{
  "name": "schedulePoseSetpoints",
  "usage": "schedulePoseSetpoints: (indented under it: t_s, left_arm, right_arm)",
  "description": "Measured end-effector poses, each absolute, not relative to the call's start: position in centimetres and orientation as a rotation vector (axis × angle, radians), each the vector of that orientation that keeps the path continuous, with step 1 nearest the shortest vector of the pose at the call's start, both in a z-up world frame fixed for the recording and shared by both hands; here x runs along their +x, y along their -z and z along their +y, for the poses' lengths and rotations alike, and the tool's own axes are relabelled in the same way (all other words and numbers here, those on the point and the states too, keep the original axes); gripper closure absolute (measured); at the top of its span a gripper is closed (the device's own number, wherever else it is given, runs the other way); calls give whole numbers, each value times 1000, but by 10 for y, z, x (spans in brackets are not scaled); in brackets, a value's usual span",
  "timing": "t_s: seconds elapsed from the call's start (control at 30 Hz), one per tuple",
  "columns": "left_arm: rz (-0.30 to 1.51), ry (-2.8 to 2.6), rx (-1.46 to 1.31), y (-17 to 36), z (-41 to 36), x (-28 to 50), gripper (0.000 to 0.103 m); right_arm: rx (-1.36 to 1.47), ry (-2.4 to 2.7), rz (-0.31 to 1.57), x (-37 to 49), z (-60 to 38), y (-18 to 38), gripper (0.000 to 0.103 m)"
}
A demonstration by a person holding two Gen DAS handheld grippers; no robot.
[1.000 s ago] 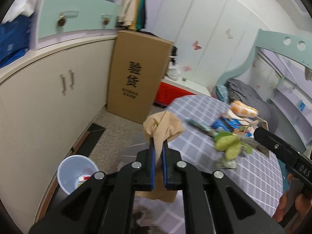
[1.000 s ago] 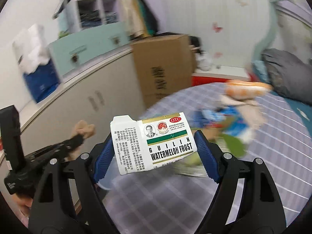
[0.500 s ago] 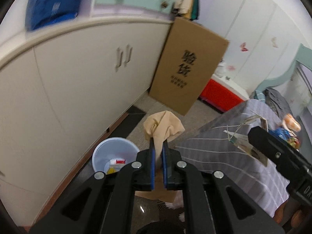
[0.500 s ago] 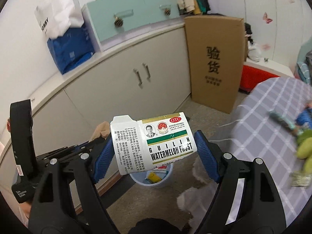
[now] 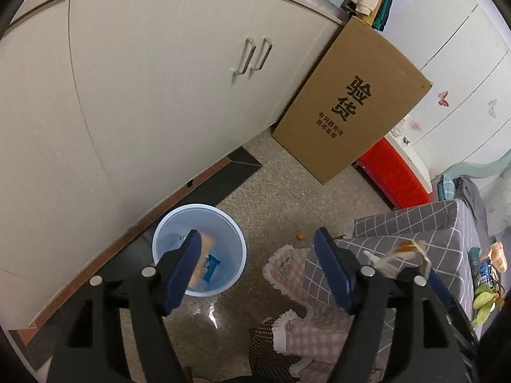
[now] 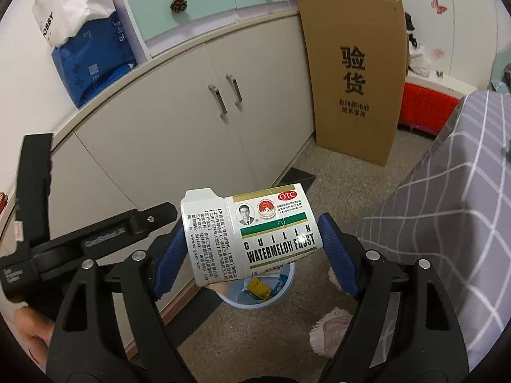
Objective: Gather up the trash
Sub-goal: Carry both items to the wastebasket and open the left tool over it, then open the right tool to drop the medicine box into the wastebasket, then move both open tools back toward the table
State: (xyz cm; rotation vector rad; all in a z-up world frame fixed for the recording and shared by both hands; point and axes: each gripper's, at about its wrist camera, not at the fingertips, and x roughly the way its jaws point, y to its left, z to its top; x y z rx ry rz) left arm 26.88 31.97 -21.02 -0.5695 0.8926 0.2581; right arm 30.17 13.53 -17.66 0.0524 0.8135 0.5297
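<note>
My left gripper [image 5: 258,271] is open and empty, above the floor just right of a pale blue trash bin [image 5: 198,218]. The bin holds a tan piece and a blue wrapper [image 5: 209,263]. My right gripper [image 6: 252,252] is shut on a white medicine box [image 6: 252,236] printed "Guilin Watermelon Frost", held above the same bin [image 6: 281,290], which shows yellow and blue wrappers inside. The left gripper's body [image 6: 92,239] shows at the left of the right wrist view. The right gripper with the box [image 5: 402,255] shows at the right of the left wrist view.
White cabinets [image 5: 143,79] run behind the bin. A large cardboard box [image 5: 351,102] leans against them, with a red crate [image 5: 392,175] beyond. A table with grey checked cloth [image 5: 412,233] stands at the right, trash on its far end. A pink rug [image 5: 297,268] lies on the floor.
My left gripper has opened and the tan cloth it held is gone from its fingers. Both grippers have swung from the table towards the bin.
</note>
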Motion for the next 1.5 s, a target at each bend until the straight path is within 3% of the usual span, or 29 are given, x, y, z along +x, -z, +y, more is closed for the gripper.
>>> schedulePoseSetpoints:
  t_s: [0.67,0.73,0.83,1.5]
  left_arm:
    - [828,-470,-583,215,372,235,31]
    - [828,-504,-589,216,381,232,31]
    - [837,-512,-591,218,387,229,31]
    - [761,-390,-530,165,321,216,29]
  right_arm:
    - [56,-609,798,318,196,185,24]
    - [36,-633,789,322,211,186,14]
    - [5,-647,798,322,222,187,12]
    - [72,-518,808,288,131,158,11]
